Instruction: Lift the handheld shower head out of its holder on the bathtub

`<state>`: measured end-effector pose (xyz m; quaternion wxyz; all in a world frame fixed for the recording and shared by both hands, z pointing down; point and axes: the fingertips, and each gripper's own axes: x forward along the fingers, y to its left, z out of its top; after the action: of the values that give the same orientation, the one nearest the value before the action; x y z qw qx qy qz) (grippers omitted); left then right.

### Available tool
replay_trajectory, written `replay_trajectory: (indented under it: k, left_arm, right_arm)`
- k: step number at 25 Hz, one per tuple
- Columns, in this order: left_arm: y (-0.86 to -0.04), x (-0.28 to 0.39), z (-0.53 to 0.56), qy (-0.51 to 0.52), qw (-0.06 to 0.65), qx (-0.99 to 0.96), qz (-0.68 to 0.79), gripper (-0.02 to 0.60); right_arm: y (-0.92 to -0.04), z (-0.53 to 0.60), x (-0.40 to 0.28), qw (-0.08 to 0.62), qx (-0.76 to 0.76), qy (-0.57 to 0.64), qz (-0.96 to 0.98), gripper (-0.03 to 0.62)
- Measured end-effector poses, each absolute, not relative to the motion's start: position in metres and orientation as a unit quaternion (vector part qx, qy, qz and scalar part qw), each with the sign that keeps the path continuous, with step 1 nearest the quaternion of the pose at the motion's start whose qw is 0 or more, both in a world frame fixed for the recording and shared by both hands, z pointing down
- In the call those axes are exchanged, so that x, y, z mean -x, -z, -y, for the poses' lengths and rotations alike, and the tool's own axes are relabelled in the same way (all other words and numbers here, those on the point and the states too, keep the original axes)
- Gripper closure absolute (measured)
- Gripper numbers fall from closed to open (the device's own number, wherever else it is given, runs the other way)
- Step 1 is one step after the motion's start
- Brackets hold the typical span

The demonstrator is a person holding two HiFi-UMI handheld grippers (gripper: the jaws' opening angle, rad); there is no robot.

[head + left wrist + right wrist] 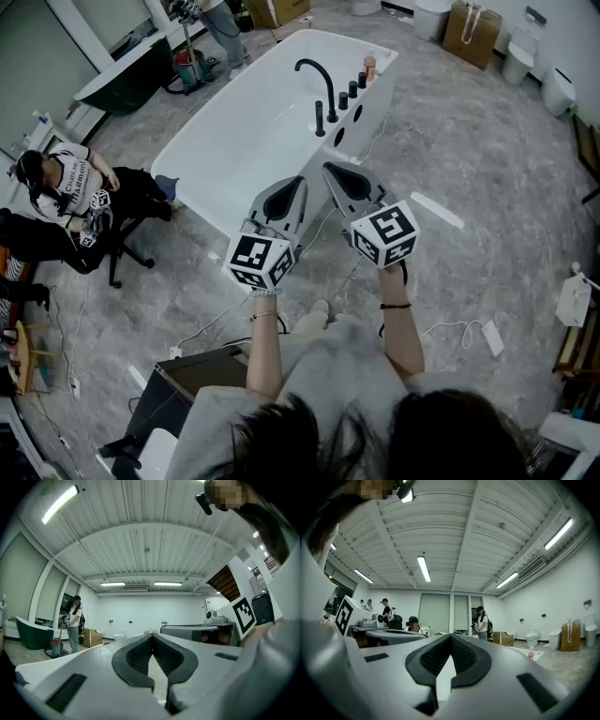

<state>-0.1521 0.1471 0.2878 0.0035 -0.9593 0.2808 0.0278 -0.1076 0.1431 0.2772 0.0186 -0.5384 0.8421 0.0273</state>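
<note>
In the head view the white bathtub [220, 155] lies ahead on the grey floor. On its right rim stand a black curved spout [319, 80], three black knobs [352, 90], and the slim black handheld shower head [320, 119] upright in its holder. Both grippers are held level at chest height, well short of the tub and touching nothing. My left gripper [299, 180] is shut and holds nothing; in its own view the ribbed pads [140, 654] meet at the tips. My right gripper [328, 169] is likewise shut and holds nothing, its pads [461, 656] closed together.
A person sits on a chair [70, 197] to the left of the tub. White cables and a power strip [492, 337] lie on the floor to the right. A small pink bottle [369, 67] stands on the tub's far corner. A brown bag [472, 33] and toilets stand farther back.
</note>
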Motion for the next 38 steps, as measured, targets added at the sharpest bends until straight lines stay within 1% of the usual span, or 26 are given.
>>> replay_trajectory:
  k: [14,19,23,28,38]
  left_arm:
    - [-0.292,0.138,-0.148,-0.019,0.005,0.957,-0.290,0.577]
    - [-0.297,0.138,-0.143,-0.020,-0.006,0.955,-0.297,0.577]
    - [-0.304,0.135,-0.135,-0.016,-0.011,0.954,-0.299,0.577]
    - [-0.312,0.124,-0.109,-0.016,-0.018,0.954,-0.299,0.577]
    - [-0.316,0.079,-0.025,-0.025,-0.020,0.952,-0.304,0.577]
  right_arm:
    - [-0.278,-0.143,0.088,0.021,0.543,-0.029,-0.839,0.594]
    - [-0.279,-0.139,0.081,0.044,0.543,-0.018,-0.839,0.594]
    - [-0.286,-0.130,0.073,0.048,0.550,-0.010,-0.834,0.594]
    - [-0.288,-0.105,0.060,0.041,0.554,-0.013,-0.831,0.593]
    - [-0.294,-0.021,0.026,0.012,0.544,-0.021,-0.839,0.593]
